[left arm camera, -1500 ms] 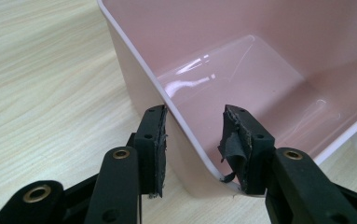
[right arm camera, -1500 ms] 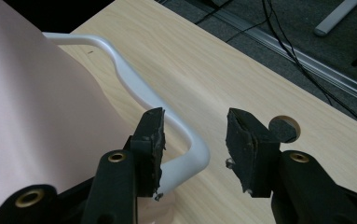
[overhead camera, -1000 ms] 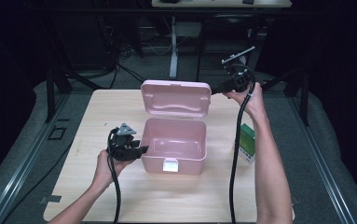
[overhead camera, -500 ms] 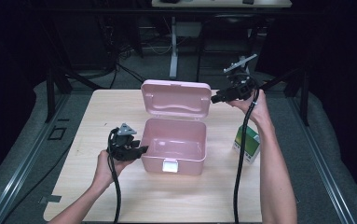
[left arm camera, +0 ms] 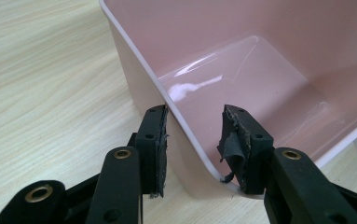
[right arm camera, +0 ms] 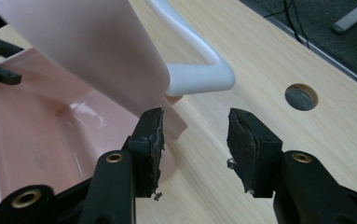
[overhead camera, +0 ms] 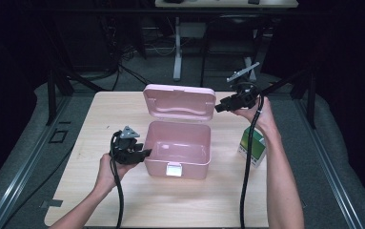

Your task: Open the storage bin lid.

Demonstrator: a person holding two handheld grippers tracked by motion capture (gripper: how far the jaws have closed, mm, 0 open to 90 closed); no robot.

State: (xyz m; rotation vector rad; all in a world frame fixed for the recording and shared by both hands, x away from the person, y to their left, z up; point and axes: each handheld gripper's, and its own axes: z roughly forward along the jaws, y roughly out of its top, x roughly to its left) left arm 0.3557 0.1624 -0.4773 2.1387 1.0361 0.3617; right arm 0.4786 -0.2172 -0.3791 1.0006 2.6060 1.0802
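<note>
A pink box stands open in the middle of the table, its lid upright at the back. My left gripper is at the box's front left corner. In the left gripper view the rounded corner of the pink box runs between the pads, with one pad outside the wall and the other inside, both touching it. My right gripper hovers at the lid's right edge, open. In the right gripper view the lid ends just above one pad, and bare table shows in my right gripper. The lid's white handle sticks out behind.
A green and white carton stands on the table at the right, beside the right forearm. A round hole is cut in the tabletop near the far right edge. Cables trail from both grippers toward the front edge.
My right gripper has come down and moved left, closer to the lid's right edge. The left gripper and the box have stayed where they were.
</note>
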